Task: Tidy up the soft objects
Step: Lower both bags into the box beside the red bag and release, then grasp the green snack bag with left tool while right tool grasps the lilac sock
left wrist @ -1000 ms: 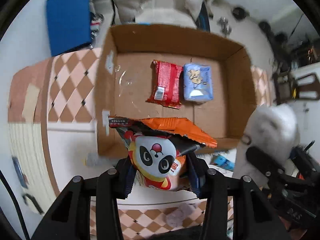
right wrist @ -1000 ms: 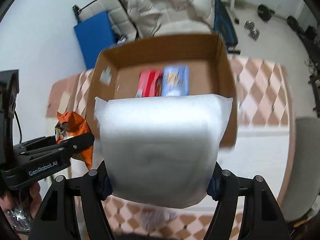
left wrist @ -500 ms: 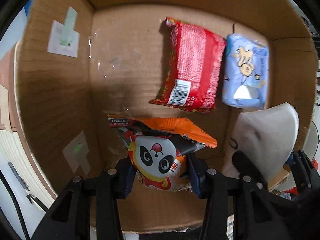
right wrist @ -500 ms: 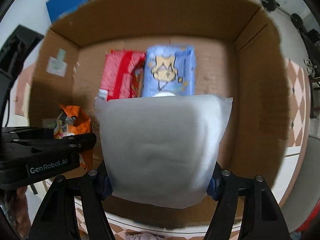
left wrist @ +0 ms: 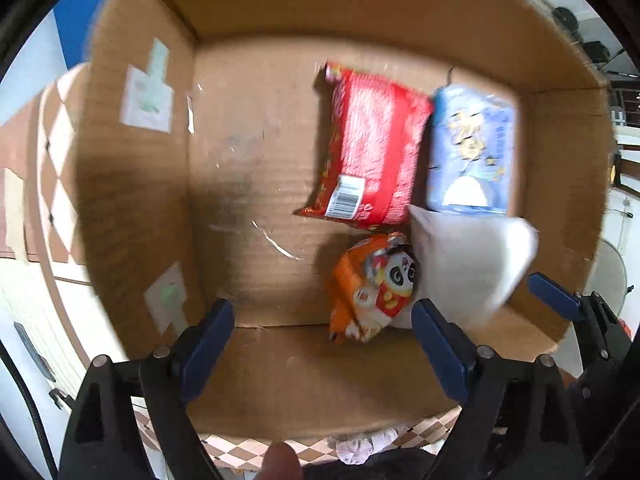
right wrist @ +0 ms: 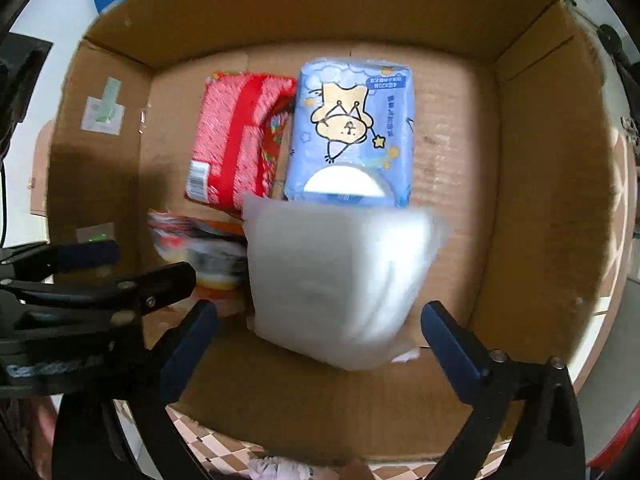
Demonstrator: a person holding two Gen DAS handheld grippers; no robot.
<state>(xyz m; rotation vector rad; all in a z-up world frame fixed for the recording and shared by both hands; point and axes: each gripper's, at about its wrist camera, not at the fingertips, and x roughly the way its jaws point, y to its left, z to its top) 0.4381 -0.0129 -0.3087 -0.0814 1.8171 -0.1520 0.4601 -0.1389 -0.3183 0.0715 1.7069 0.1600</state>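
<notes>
Both grippers hover over an open cardboard box [left wrist: 248, 184] [right wrist: 532, 184]. My left gripper [left wrist: 322, 344] is open and empty; the orange panda snack bag [left wrist: 372, 284] lies free on the box floor beyond it. My right gripper [right wrist: 320, 344] is open; the white soft pack [right wrist: 336, 276] sits between and beyond its fingers, blurred, not gripped. The pack also shows in the left wrist view [left wrist: 468, 264]. A red snack bag [left wrist: 368, 148] [right wrist: 236, 136] and a blue tissue pack [left wrist: 472, 148] [right wrist: 352, 132] lie side by side at the back. The orange bag [right wrist: 200, 248] is left of the white pack.
The box stands on a checkered cloth [left wrist: 52, 128]. The left gripper's arm [right wrist: 80, 292] crosses the lower left of the right wrist view. The right gripper's finger [left wrist: 556, 296] shows at the right in the left wrist view. A blue mat [left wrist: 76, 28] lies beyond the box.
Both grippers opened and let go: the orange panda bag and the white pack dropped onto the box floor. Both grippers pulled back slightly from the items.
</notes>
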